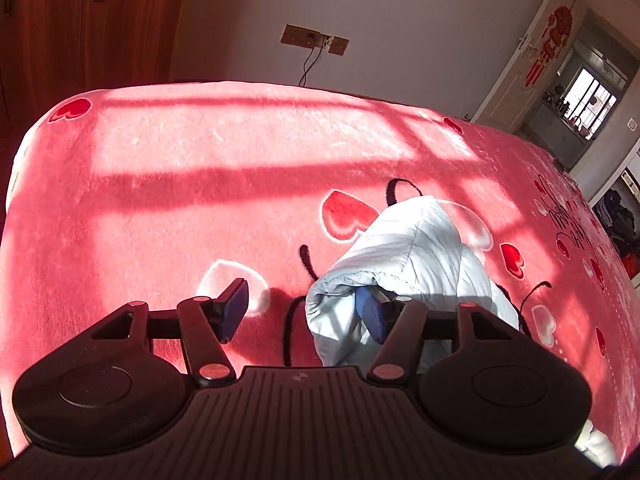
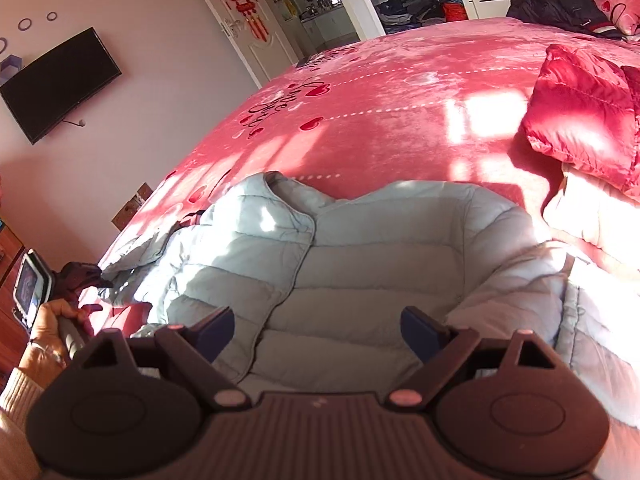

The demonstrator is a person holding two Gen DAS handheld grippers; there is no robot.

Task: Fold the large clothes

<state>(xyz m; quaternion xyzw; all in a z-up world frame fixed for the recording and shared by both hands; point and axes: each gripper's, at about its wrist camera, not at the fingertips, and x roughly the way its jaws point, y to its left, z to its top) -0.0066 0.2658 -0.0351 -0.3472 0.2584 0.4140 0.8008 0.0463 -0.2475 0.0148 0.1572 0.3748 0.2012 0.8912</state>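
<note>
Two grippers spread, holding nothing: our left gripper (image 1: 306, 312) beside the sleeve (image 1: 404, 256), right gripper (image 2: 318, 330) over the pale-blue quilted puffer jacket (image 2: 360, 256), lower centre, seemingly barely folded.

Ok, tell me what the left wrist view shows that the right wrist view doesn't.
Left wrist only: the sleeve end beside the open left claw, wall sockets and a brown wardrobe. Right wrist only: the jacket's quilted body under the open right claw, a red jacket, a TV and a hand. Both: the pale jacket, the pink blanket and the door.
</note>
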